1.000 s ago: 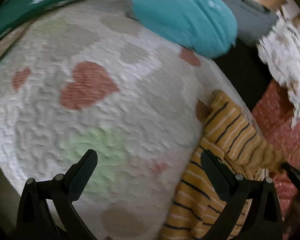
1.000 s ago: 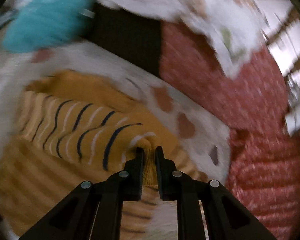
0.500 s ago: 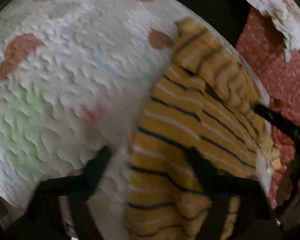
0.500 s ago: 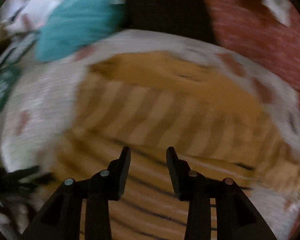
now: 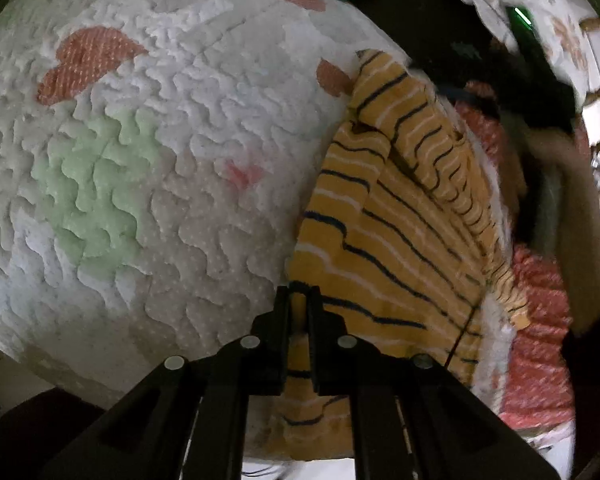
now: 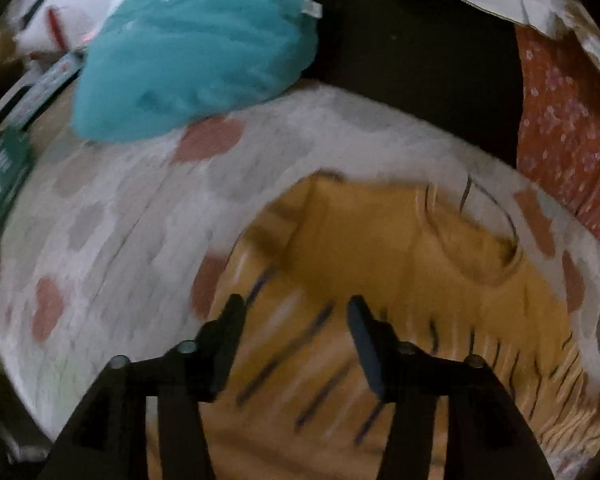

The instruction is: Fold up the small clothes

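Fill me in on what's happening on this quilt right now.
A person is folding a small yellow striped top on a white quilt with hearts, working a pair of handheld tongs in each hand. The left tongs have just closed and are pinching the top's edge. The right tongs have just been opening and hover over the top with nothing gripped. A teal cushion lies at the quilt's far edge.

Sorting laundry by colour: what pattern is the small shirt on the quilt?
Mustard-yellow shirt with thin navy and white stripes; clearest in the left wrist view.
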The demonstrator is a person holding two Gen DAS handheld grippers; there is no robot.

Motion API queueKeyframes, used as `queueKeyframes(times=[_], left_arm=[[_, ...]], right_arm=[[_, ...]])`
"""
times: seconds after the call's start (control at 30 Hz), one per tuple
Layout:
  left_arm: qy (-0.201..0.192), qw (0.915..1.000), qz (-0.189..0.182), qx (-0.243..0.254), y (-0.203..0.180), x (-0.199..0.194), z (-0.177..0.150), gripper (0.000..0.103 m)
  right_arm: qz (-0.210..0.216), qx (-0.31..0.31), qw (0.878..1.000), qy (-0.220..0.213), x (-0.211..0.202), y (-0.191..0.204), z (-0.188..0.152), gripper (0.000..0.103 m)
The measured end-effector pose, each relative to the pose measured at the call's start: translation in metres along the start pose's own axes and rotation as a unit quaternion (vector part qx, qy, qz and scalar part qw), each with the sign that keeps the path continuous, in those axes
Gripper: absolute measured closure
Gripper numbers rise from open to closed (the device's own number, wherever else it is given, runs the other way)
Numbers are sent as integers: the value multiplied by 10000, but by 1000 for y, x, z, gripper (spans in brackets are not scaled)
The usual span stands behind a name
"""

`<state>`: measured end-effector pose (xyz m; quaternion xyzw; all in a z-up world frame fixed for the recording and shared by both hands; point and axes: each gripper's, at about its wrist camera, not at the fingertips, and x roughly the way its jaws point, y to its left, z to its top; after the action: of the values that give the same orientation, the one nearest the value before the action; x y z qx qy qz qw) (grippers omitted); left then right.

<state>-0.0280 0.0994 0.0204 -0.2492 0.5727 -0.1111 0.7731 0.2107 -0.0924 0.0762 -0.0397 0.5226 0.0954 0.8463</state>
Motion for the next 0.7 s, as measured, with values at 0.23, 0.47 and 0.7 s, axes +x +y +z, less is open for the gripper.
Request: queueKeyframes(times=[0.23, 0.47, 0.7], left_arm=[[54, 9986, 400, 352, -11, 7, -2, 95], [252, 9994, 248, 31, 12, 2, 2, 95], [-239, 9990, 332, -172, 33, -28, 11, 91]], right_arm=[[-649, -150, 9935, 925, 90, 26, 50, 65], [-666, -584, 9959, 175, 85, 56, 88, 94], [-240, -305, 9984, -404, 4, 25, 43, 46]])
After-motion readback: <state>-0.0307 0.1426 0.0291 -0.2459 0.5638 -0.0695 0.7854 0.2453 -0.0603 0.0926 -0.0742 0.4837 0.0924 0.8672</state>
